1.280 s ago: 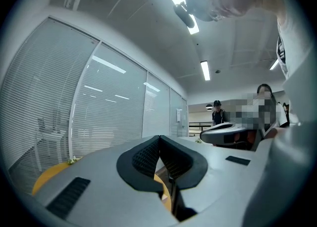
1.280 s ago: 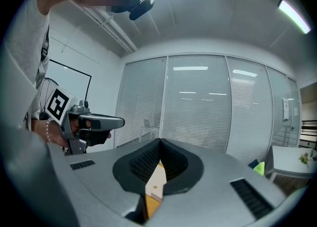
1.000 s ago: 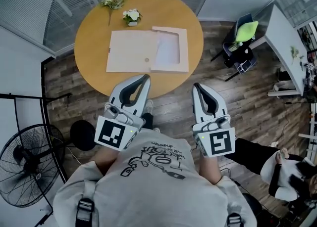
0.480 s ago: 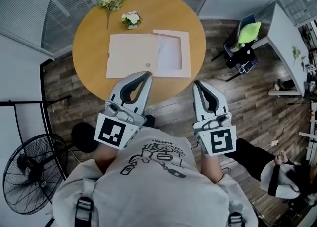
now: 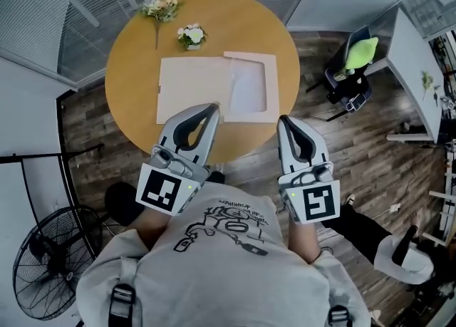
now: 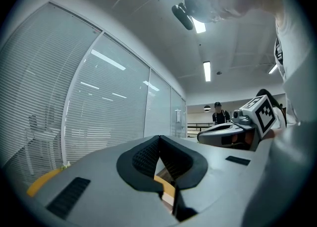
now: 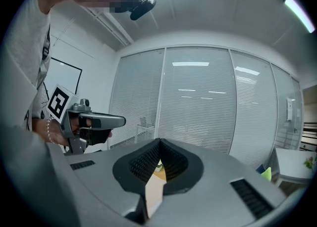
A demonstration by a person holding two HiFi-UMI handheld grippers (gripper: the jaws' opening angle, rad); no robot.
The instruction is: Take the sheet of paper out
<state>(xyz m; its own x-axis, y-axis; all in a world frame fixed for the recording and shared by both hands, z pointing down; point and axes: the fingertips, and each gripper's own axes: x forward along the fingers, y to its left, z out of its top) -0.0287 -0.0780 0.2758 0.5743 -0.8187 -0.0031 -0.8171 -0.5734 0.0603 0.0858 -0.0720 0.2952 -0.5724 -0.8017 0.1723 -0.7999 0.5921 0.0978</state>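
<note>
A flat beige folder (image 5: 191, 90) lies open on the round wooden table (image 5: 135, 55). A white sheet of paper (image 5: 249, 89) shows inside the folder's framed right half. My left gripper (image 5: 211, 109) is shut and empty, its tip over the table's near edge just short of the folder's front edge. My right gripper (image 5: 283, 120) is shut and empty too, its tip at the table's near rim, right of the folder. In the left gripper view the left gripper (image 6: 159, 138) points level at a glass wall. The right gripper (image 7: 159, 142) does the same in its own view.
Two small bunches of flowers (image 5: 162, 5) (image 5: 191, 33) lie at the table's far side. A standing fan (image 5: 50, 261) is at the lower left. A chair with a green item (image 5: 353, 62) and a white desk (image 5: 417, 55) stand to the right. A seated person (image 5: 399, 258) is lower right.
Both grippers have come forward toward the table, still shut. The left tip now reaches over the table's near edge, close to the folder. The person at the lower right has shifted.
</note>
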